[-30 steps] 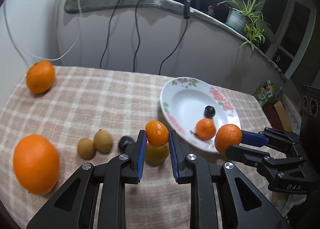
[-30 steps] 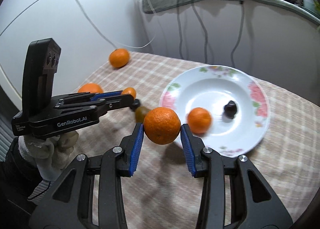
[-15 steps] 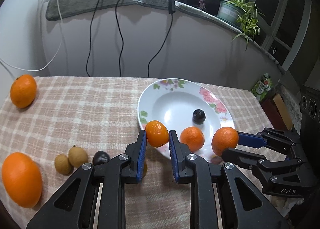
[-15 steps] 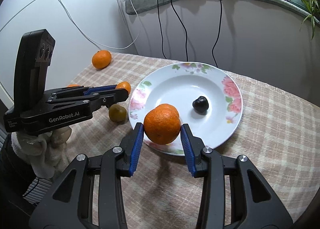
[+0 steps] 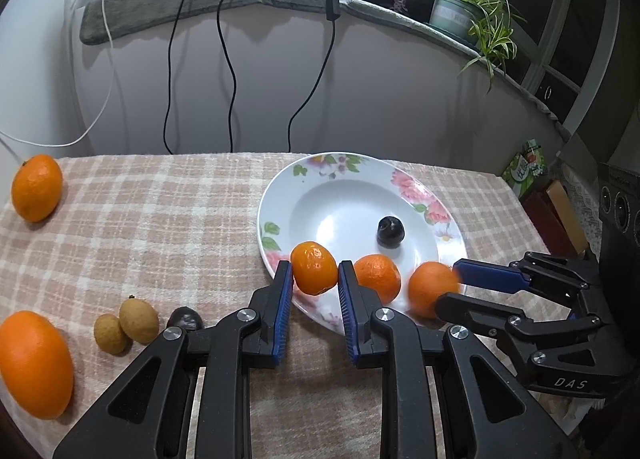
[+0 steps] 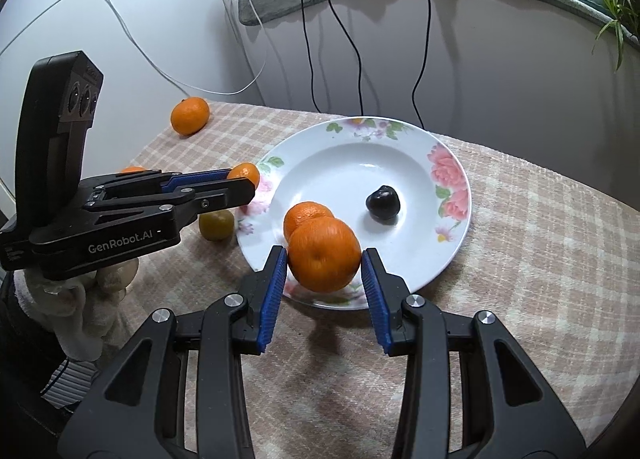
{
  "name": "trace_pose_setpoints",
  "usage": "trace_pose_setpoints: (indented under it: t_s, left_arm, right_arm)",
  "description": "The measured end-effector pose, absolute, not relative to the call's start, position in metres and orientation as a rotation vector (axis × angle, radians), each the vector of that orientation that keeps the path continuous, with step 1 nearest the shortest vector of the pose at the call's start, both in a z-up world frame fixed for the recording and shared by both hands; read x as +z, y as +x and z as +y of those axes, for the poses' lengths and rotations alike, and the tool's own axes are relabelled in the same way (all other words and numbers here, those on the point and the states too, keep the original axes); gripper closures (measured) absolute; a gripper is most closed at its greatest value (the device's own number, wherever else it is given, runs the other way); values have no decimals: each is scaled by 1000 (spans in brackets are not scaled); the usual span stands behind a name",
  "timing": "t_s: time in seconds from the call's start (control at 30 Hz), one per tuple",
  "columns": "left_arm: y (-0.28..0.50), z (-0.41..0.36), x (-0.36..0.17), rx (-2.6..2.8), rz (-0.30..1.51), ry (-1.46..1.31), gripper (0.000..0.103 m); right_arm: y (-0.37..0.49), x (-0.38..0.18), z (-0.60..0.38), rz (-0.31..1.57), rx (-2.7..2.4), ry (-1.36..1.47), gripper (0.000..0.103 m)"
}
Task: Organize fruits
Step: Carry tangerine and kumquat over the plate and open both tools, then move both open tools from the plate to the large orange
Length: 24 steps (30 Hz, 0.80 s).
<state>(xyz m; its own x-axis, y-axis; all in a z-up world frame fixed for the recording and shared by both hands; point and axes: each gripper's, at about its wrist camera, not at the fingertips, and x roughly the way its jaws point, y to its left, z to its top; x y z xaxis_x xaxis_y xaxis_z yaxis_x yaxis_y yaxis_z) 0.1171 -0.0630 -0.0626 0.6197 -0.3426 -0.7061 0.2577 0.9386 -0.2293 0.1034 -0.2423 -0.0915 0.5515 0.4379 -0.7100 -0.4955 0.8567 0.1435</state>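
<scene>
Checked beige-and-white cloth (image 5: 160, 227) covers the table where we work, with dark cables hanging down the pale wall behind it. Over the last second both our grippers have swung in toward the white floral-rimmed plate (image 5: 280, 195) — a second ago the plate sat off to the side, and now each held fruit hangs at its near rim.

Our left gripper (image 5: 314, 279) is clamped narrowly on a small orange mandarin (image 5: 314, 267), pads pressing both sides, right over the plate's near edge. Our right gripper (image 6: 325, 259) is closed on a larger round orange (image 6: 324, 255), also above the near rim; its grip has not altered.

Already in the plate lie a loose orange mandarin (image 5: 378, 277) and a small dark plum-like fruit (image 5: 391, 231). Left out on the cloth are a big oval orange (image 5: 34, 363), another orange (image 5: 37, 187) at the far corner, two tan longan-like fruits (image 5: 126, 325) touching each other, and a dark fruit (image 5: 185, 319) just beside them; the right wrist view also shows a yellow-green fruit (image 6: 216, 225) by the plate.

We judge the carry done — lowering and releasing onto the plate comes next, with care that neither fruit rolls off the rim.
</scene>
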Motion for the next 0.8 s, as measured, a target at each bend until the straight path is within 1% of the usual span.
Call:
trace_pose_setpoints:
  t_s: [0.07,0.13,0.17,0.2,0.27,0.4,0.8]
  left_arm:
    - [117,-63,-63,-343,835,-106,81]
    - [117,-63,-62,-343,834,-104,78]
    - [117,-64,-62,-342,831,-104,76]
    - [116,-64,-61,-342,829,-103,74]
    - [116,-63,-60,-340,824,-102,71]
    - [113,-62,-57,-334,814,-98,71]
    - [100,-48,-50,-314,789,-117,71]
  right_arm:
    - [104,-90,-243,813,549,-74,62]
    - [104,-88,-244,804,543,-77,52]
    - [103,-87,-244,798,537,-78,44]
    - [103,-86,-245,793,532,-78,39]
    - [103,-84,-245,790,526,-77,36]
    - [102,-82,-246,786,512,-78,32]
    - [94,-70,-241,759,501,-81,31]
